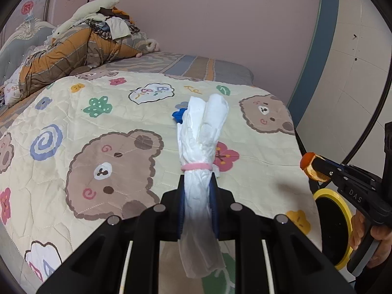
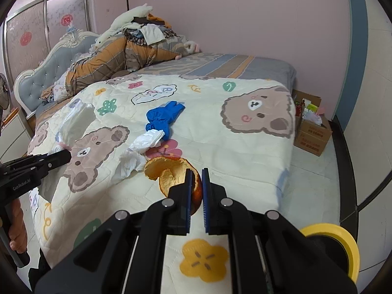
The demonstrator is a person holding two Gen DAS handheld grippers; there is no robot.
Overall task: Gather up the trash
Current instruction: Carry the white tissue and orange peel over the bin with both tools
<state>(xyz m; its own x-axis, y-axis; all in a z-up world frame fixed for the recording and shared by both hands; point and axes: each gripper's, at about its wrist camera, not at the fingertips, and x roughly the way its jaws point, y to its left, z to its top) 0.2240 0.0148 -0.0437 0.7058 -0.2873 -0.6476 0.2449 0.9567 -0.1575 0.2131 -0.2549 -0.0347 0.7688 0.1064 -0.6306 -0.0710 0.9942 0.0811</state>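
Left gripper (image 1: 198, 183): jaws pinched a crinkled white plastic roll banded in pink (image 1: 202, 132). Right gripper (image 2: 197, 178): jaws pinched curled orange peel (image 2: 171, 171). Farther, on the quilted bear-print bedspread (image 2: 245, 152): crumpled white tissue (image 2: 129, 163), wrinkled blue rubber glove (image 2: 163, 117).

Your left wrist view looks down along left gripper (image 1: 198, 181), tilted over bear quilt (image 1: 73, 112), close above it. Your right wrist view looks same way along right gripper (image 2: 196, 174), nearer bed's foot. Both share quilt, headboard-end bedding heap (image 1: 80, 46), yellow-rimmed bin (image 2: 343, 247); each sees other gripper.
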